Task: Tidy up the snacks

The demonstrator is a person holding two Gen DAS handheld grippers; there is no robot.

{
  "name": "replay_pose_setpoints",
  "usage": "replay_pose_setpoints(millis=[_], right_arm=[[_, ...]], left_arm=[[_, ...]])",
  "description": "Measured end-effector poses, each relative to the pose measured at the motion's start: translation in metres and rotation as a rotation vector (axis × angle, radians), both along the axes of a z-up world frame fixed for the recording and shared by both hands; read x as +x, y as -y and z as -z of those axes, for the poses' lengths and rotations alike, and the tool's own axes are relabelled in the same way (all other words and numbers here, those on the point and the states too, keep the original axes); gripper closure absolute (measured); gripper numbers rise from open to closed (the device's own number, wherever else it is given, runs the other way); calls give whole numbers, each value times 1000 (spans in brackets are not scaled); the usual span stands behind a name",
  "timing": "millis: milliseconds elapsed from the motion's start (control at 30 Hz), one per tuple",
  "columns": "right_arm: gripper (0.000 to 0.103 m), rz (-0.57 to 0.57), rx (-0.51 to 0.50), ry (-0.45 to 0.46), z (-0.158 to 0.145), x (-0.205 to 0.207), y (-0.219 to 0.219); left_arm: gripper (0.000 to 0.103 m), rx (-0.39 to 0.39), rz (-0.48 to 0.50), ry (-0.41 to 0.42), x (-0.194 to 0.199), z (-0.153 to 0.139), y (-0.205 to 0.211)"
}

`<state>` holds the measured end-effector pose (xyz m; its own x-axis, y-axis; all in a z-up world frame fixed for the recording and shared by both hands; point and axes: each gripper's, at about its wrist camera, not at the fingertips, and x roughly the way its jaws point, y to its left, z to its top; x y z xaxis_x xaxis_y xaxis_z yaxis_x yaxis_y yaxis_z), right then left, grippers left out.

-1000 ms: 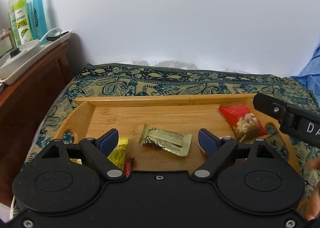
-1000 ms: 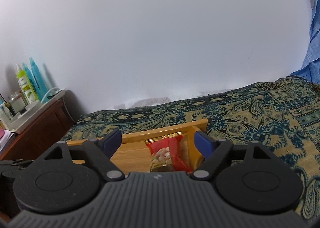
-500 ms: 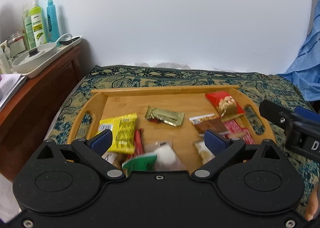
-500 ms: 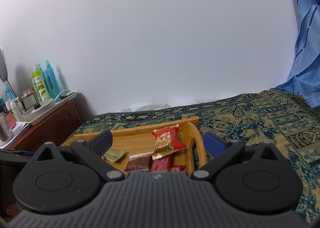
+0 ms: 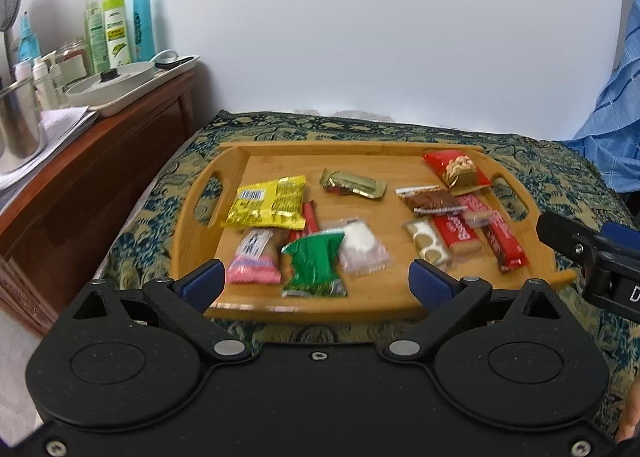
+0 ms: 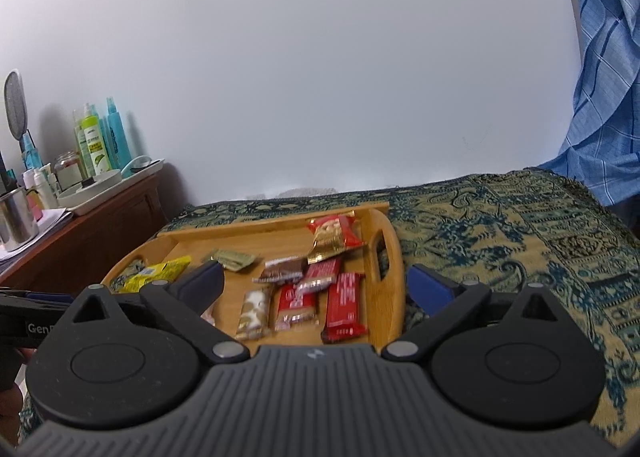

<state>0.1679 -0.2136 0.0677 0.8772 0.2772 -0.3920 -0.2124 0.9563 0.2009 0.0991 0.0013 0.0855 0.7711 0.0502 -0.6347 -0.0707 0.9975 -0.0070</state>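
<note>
Here, both my grippers, left (image 5: 316, 283) and right (image 6: 316, 287), hover spread wide and empty before the wooden tray (image 5: 188, 225); I'd pinch the green packet (image 5: 316, 265) by its crimped edge.

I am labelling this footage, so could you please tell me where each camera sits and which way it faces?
Left wrist: on the left gripper, open, looking down over the wooden tray of snacks; the right gripper shows at the right edge.
Right wrist: on the right gripper, open, facing the tray's right end; the left gripper shows at the left edge.
Shared: tray, red nut packet, patterned cloth.
</note>
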Motion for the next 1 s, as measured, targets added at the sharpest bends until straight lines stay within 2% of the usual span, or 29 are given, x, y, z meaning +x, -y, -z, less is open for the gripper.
replay_pose_setpoints(millis=[300, 667, 900, 1000], right_arm=[[0, 11, -69, -14, 20, -34, -9], [0, 55, -139, -84, 52, -66, -11], [0, 72, -178, -145, 72, -60, -17], [0, 83, -211, -135, 77, -59, -22]], left_arm=[[3, 6, 14, 1, -31, 18, -3], [3, -11, 40, -32, -52, 55, -5], [2, -3, 38, -58, -46, 73, -8], [0, -12, 34, -50, -47, 77, -11]])
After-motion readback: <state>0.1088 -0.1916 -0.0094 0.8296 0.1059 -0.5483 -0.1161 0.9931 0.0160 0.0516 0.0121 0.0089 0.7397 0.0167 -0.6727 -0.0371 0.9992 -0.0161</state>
